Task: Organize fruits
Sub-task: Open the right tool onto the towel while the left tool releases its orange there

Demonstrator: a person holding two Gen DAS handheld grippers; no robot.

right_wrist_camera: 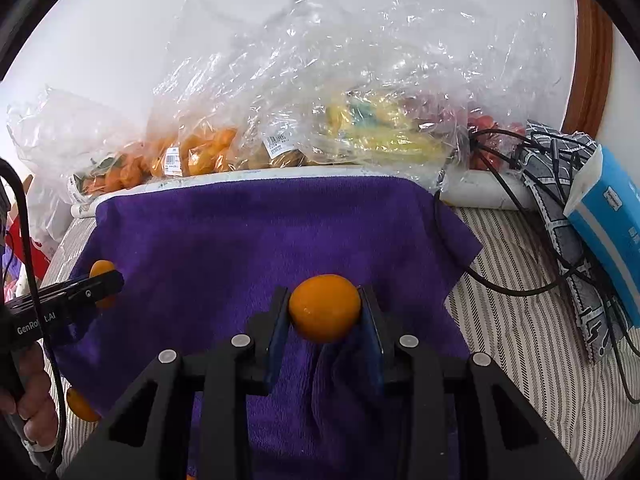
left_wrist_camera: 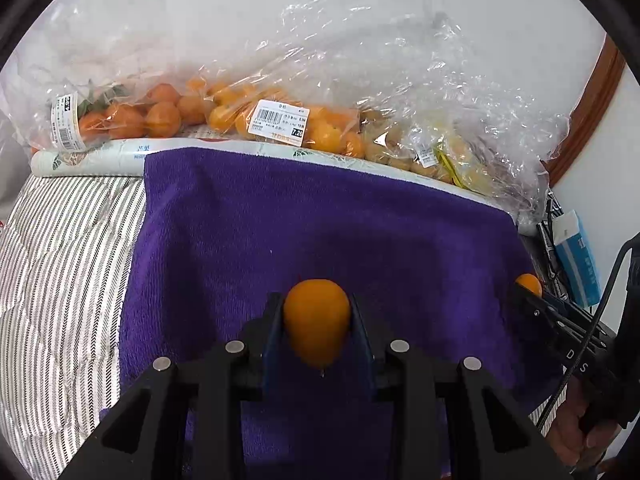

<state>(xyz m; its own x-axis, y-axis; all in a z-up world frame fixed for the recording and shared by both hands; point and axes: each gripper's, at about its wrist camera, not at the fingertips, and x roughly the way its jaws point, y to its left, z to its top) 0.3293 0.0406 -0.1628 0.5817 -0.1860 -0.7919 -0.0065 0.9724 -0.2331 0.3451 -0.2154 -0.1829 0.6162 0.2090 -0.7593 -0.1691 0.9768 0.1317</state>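
Black tool (left_wrist_camera: 317, 316) w/ blue pads (left_wrist_camera: 273, 344), silver screws, black cable (white lettering)

Fruit bags (left_wrist_camera: 240, 116) lie behind the towel (left_wrist_camera: 320, 224) on the bedcover (left_wrist_camera: 60, 260).

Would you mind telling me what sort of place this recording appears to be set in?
Probably a home, perhaps a bedroom: a striped quilted bedspread under a purple towel, shop-labelled plastic bags of fruit against a plain white wall, and a tissue pack.
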